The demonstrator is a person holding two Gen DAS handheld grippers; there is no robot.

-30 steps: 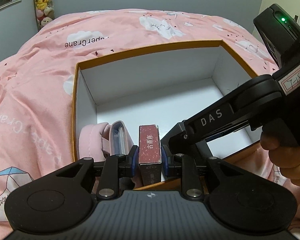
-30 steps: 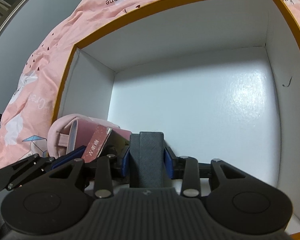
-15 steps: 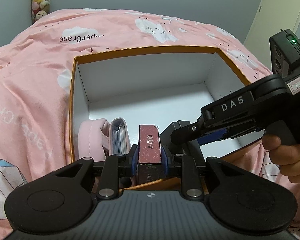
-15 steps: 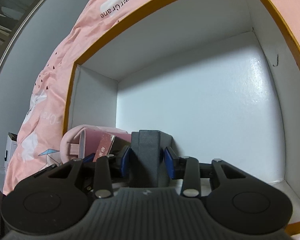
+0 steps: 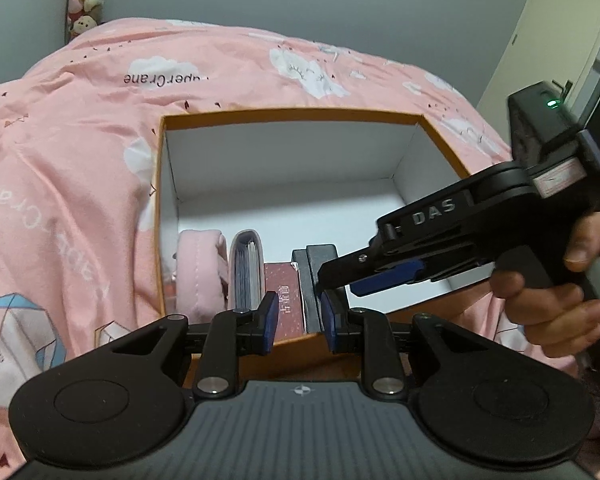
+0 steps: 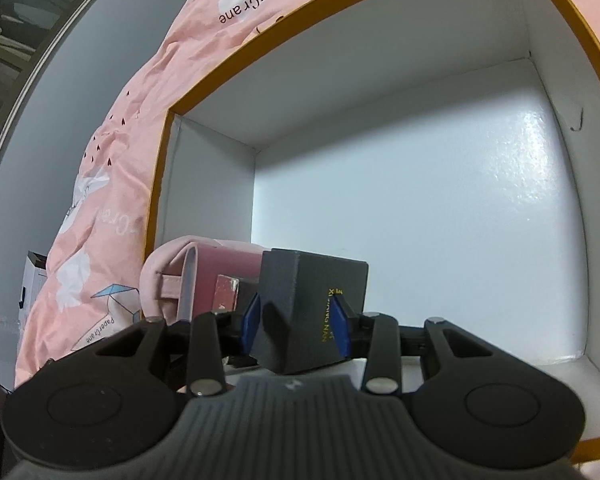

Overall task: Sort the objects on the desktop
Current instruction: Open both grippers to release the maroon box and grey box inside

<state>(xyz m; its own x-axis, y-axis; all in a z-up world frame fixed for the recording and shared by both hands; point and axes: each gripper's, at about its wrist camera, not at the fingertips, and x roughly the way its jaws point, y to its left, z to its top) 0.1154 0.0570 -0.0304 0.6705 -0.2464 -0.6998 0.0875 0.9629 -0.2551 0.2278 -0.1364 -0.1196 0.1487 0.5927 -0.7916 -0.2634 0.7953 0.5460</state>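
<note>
An orange-rimmed white box (image 5: 292, 114) (image 6: 340, 12) lies open on a pink bedspread. Along its near left wall stand a pink pouch (image 5: 198, 272), a pink card holder (image 5: 246, 272) and a maroon box (image 5: 286, 296) (image 6: 226, 292). My left gripper (image 5: 299, 318) hovers over the near rim, its jaws narrowly apart with nothing between them. The maroon box sits just beyond its pads. My right gripper (image 6: 297, 318) (image 5: 332, 276) is shut on a dark grey box (image 6: 308, 312) (image 5: 314, 256) with gold lettering. It holds that box tilted, low inside the white box, right beside the maroon box.
The white floor of the box (image 6: 420, 220) is bare to the right and towards the back. A hand (image 5: 548, 304) holds the right gripper's handle. Plush toys (image 5: 86, 0) hang at the far left wall and a door (image 5: 560, 40) stands at the right. A white carton (image 6: 34, 280) sits beside the bed.
My left gripper has drawn back off the maroon box, which stays standing inside the white box. The dark grey box in my right gripper has turned, showing a corner and its lettered side.
</note>
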